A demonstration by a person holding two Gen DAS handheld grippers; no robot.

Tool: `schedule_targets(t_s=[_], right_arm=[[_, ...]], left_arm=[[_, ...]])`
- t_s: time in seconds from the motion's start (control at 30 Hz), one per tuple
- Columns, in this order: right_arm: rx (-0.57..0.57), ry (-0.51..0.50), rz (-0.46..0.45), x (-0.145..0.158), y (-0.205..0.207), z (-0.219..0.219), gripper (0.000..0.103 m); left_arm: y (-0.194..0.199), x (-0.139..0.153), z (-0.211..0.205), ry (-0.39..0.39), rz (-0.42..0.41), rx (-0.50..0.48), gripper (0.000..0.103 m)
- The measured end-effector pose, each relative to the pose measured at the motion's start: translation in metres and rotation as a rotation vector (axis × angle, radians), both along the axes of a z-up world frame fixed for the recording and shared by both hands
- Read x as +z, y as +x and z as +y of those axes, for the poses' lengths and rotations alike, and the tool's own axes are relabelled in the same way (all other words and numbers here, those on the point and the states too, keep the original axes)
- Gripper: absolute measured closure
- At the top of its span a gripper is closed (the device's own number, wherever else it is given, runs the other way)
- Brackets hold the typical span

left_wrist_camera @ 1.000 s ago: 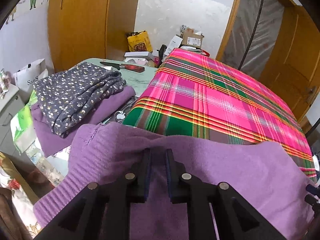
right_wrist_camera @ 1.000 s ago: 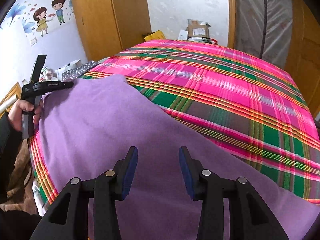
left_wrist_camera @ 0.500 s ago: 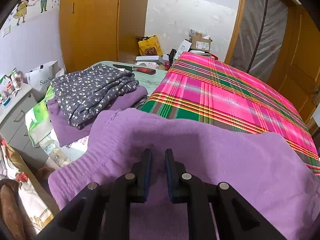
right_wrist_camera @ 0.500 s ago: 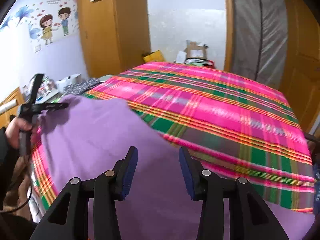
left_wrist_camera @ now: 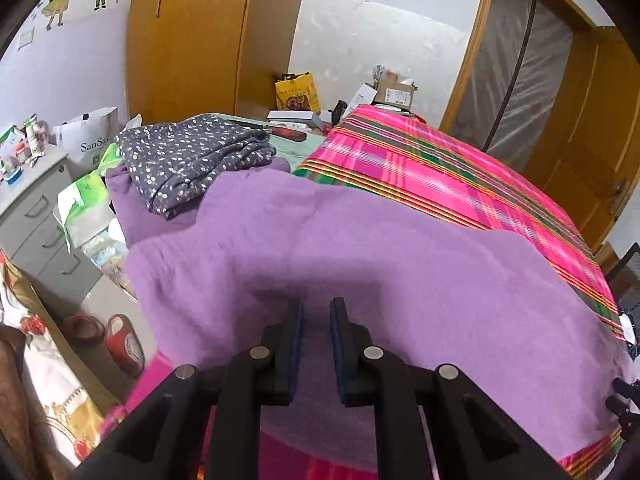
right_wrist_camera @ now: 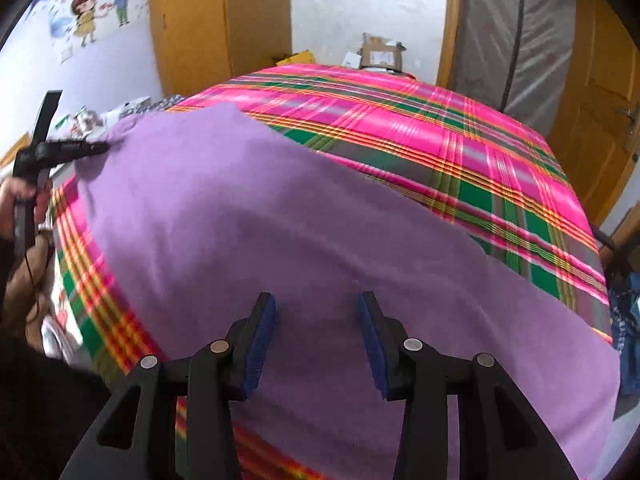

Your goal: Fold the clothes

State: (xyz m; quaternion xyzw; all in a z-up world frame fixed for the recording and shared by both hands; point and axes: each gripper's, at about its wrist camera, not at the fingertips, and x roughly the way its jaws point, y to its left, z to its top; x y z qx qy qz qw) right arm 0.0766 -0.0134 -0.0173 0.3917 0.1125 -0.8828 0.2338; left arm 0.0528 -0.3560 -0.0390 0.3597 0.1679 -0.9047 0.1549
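my left gripper (left_wrist_camera: 316, 308) is nearly closed, pinching the purple sweater (left_wrist_camera: 360, 264) that lies spread over the plaid bed (left_wrist_camera: 460, 172) ahead of it. my right gripper (right_wrist_camera: 316, 308) hovers above the same sweater, fingers wide apart, holding nothing.

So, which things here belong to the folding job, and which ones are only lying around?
For the job:
- purple garment, spread on the plaid bed cover
- left gripper, nearly shut on the garment's edge
- right gripper, open above it
- dotted folded clothes, stacked beside the bed

Just lying about:
- cardboard box
- yellow bag
- tape rolls
- white paper bag
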Motion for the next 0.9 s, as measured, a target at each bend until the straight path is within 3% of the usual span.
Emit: schedule_targets(t_s=[0.23,0.4,0.5,0.63,0.67,0.9], right_arm=[[0.015,-0.033,0.043,0.014,0.005,0.0,0.058],[-0.061,-0.117,0.04,0.019,-0.022,-0.003,0.058],[-0.112,-0.183,0.0,0.019,-0.043,0.002,0.062],[-0.176,-0.124,-0.056,0.009,-0.072,0.002,0.07],[-0.187,-0.126,-0.058,0.007,-0.078,0.005,0.074],[-0.298,-0.168,-0.008,0.021,-0.078,0.052,0.074]], left_arm=[[0.001,0.011,0.059,0.029,0.058,-0.178,0.089],[-0.009,0.011,0.111,0.049,0.069,-0.357,0.089],[-0.015,0.006,0.129,0.061,0.052,-0.403,0.089],[-0.019,-0.002,0.138,0.073,0.021,-0.413,0.089],[-0.02,-0.004,0.14,0.075,0.013,-0.414,0.089],[-0.014,-0.002,0.139,0.079,0.017,-0.432,0.089]])
